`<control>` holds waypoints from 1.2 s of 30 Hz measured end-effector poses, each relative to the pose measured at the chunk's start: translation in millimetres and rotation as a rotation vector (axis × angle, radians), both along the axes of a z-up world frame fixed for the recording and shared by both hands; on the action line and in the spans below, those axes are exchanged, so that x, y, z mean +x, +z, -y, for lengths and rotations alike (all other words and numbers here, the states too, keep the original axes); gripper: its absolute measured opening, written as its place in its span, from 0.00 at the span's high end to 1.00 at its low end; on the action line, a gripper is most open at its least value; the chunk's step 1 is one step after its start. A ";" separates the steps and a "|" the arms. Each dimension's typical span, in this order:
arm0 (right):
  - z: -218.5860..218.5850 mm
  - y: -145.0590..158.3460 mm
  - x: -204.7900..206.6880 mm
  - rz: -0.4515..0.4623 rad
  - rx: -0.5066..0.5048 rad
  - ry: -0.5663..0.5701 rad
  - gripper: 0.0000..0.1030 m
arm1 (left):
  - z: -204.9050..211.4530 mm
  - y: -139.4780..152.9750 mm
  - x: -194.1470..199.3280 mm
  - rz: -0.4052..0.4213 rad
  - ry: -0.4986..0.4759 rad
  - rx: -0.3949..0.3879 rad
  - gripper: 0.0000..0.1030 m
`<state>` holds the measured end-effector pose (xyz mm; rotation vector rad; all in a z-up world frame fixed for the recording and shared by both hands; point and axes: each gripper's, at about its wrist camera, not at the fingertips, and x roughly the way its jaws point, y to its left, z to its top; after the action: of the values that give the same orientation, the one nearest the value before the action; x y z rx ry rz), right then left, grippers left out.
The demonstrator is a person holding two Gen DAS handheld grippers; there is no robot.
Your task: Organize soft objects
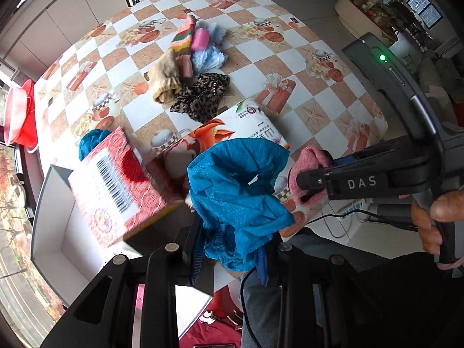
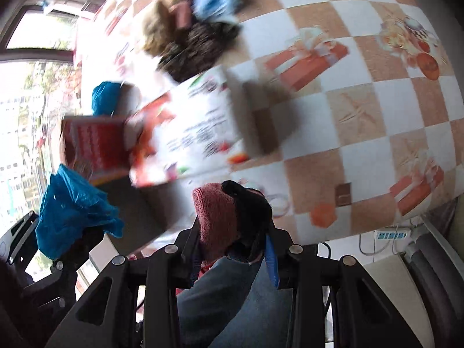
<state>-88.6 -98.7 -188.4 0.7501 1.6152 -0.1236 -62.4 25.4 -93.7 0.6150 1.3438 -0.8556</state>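
Blue dotted mesh cloth (image 1: 240,191) bunches, crumpled, in the left hand-held gripper (image 1: 232,249).

The left gripper (image 1: 232,249) points straight down, its jaws clamped on a bunched blue cloth (image 1: 240,191); to its right the right gripper (image 2: 232,249) tilts steeply downward, jaws pinching a pink-and-black sock (image 2: 229,217); a hand (image 1: 432,223) grasps its handle.

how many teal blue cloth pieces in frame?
2. One teal cloth is clamped in the left gripper; another teal piece lies behind the red box on the table. More may be hidden in the boxes.
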 end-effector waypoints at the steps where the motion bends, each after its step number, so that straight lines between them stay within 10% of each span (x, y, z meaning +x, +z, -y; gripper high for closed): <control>1: -7.6 2.3 0.9 0.003 0.000 0.019 0.64 | -5.9 1.7 -1.9 0.010 0.004 -0.006 0.68; 36: -249.0 60.8 69.3 0.178 -0.091 0.814 0.64 | -227.1 -12.3 -4.5 0.062 0.617 -0.041 0.69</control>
<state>-19.2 150.2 -127.5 -0.0057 1.6147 0.4408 -66.9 252.5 -106.0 0.1665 1.3473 -0.3561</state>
